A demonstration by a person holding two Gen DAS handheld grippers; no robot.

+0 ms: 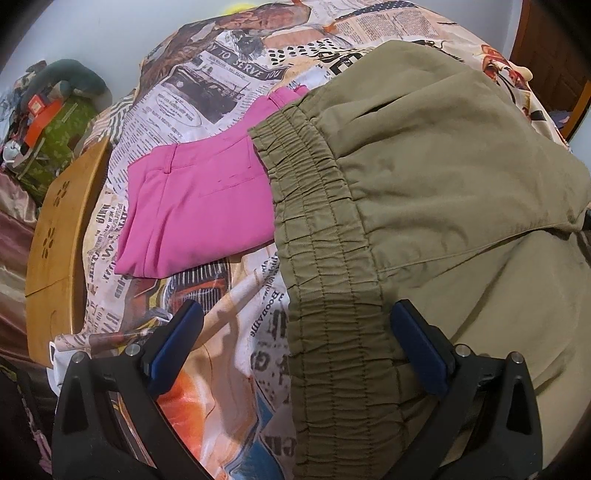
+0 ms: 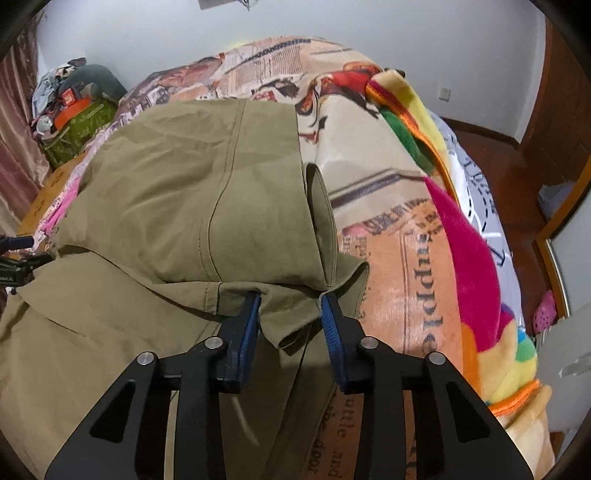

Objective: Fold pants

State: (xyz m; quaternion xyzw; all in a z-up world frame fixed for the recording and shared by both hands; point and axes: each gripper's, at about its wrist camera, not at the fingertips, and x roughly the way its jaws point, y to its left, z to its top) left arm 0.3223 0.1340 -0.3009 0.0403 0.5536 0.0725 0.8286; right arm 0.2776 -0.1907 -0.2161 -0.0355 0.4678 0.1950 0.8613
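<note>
Left wrist view: newspaper-print bedspread (image 1: 207, 122), white wall (image 1: 92, 33) behind.

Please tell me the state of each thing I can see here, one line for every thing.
Olive pants: partly folded on the bed, elastic waistband flat.
Pink pants: folded, lying beside the olive pair.
Left tool: open, fingers astride the waistband.
Right tool: closed on a fold of olive fabric.
Blanket: bunched up.

pink pants (image 1: 199, 206) left, bright blanket (image 2: 469, 236) right
</note>
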